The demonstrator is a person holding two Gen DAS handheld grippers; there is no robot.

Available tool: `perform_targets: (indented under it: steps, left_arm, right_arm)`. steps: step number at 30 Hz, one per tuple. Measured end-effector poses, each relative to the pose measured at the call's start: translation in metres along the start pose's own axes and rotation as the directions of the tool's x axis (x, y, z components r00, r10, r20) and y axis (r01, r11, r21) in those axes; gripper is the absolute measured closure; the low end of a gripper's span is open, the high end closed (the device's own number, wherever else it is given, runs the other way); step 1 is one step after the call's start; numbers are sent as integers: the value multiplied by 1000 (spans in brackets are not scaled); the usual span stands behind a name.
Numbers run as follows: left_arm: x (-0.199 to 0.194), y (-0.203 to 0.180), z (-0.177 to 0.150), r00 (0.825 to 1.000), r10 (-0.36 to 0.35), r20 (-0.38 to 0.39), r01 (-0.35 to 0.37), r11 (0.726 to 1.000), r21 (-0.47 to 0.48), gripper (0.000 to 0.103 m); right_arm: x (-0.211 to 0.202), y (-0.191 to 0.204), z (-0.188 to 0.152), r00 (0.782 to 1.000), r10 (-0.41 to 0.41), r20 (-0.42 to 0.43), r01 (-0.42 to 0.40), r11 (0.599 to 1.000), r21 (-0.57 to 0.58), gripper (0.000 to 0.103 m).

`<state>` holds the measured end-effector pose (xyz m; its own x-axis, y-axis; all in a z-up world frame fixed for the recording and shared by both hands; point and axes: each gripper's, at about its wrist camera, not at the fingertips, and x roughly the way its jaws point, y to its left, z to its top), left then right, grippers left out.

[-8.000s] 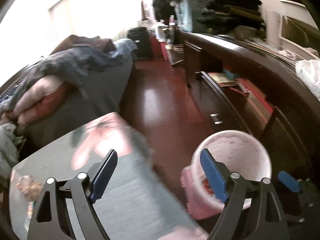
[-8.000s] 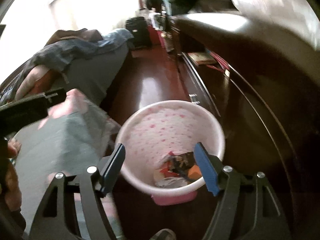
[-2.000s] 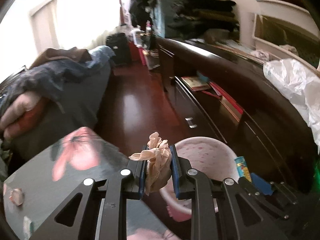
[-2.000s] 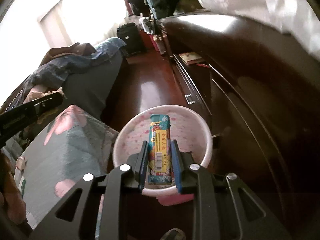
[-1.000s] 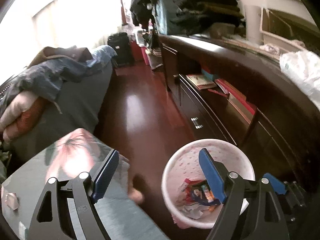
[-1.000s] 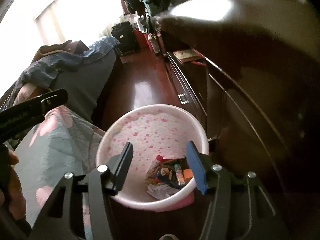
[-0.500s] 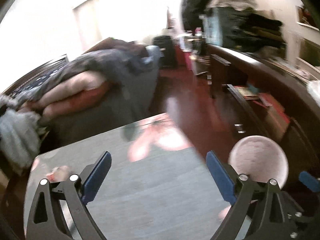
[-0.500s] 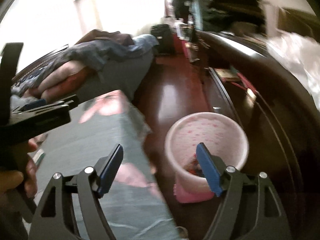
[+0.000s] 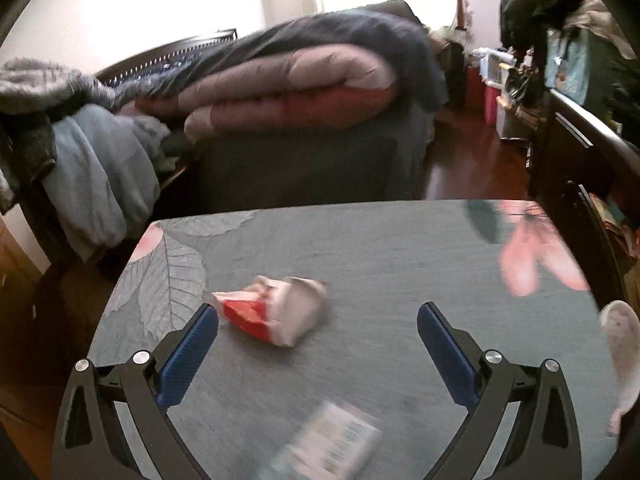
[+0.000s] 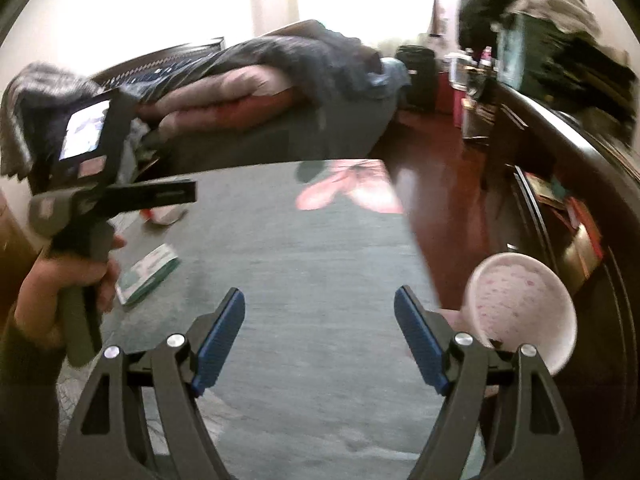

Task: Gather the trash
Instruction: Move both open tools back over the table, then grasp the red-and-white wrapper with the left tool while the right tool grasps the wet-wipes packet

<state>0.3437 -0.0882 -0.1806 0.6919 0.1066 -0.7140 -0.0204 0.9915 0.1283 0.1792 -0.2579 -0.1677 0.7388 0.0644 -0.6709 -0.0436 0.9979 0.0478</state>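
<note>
A crumpled red and white wrapper (image 9: pixel 276 316) lies on the grey floral table (image 9: pixel 380 248), just ahead of my open, empty left gripper (image 9: pixel 318 314). A flat green and white packet (image 9: pixel 332 448) lies near the table's front edge below that gripper; it also shows in the right wrist view (image 10: pixel 148 274). My right gripper (image 10: pixel 320 308) is open and empty over the table. The pink trash bin (image 10: pixel 524 312) stands on the floor right of the table, beside the right finger. The wrapper (image 10: pixel 164 214) is partly hidden behind the left gripper's body.
A bed piled with quilts and clothes (image 9: pixel 288 80) stands behind the table. A dark wooden cabinet (image 10: pixel 580 184) runs along the right wall beyond a strip of red wood floor (image 10: pixel 448 176). The bin's rim (image 9: pixel 622 344) shows at the right edge.
Both grippers have swung left from the bin toward the table. The left gripper now faces the wrapper and the packet. Both stay open.
</note>
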Motion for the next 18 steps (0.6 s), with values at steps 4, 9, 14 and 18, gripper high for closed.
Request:
perform_targets:
  steps: [4, 9, 14, 18]
  left_arm:
    - [31, 22, 4, 999, -37, -34, 37, 999, 19, 4]
    - [58, 33, 4, 992, -106, -70, 110, 992, 59, 4]
    - [66, 34, 0, 992, -116, -55, 121, 989, 86, 8]
    - [67, 39, -2, 991, -128, -45, 132, 987, 93, 25]
  right_arm:
    - [15, 30, 5, 1000, 21, -22, -22, 999, -48, 25]
    - [31, 63, 15, 998, 44, -40, -48, 995, -93, 25]
    - [43, 89, 22, 996, 70, -56, -76, 990, -118, 25]
    - [54, 108, 24, 993, 89, -81, -99, 986, -131, 25]
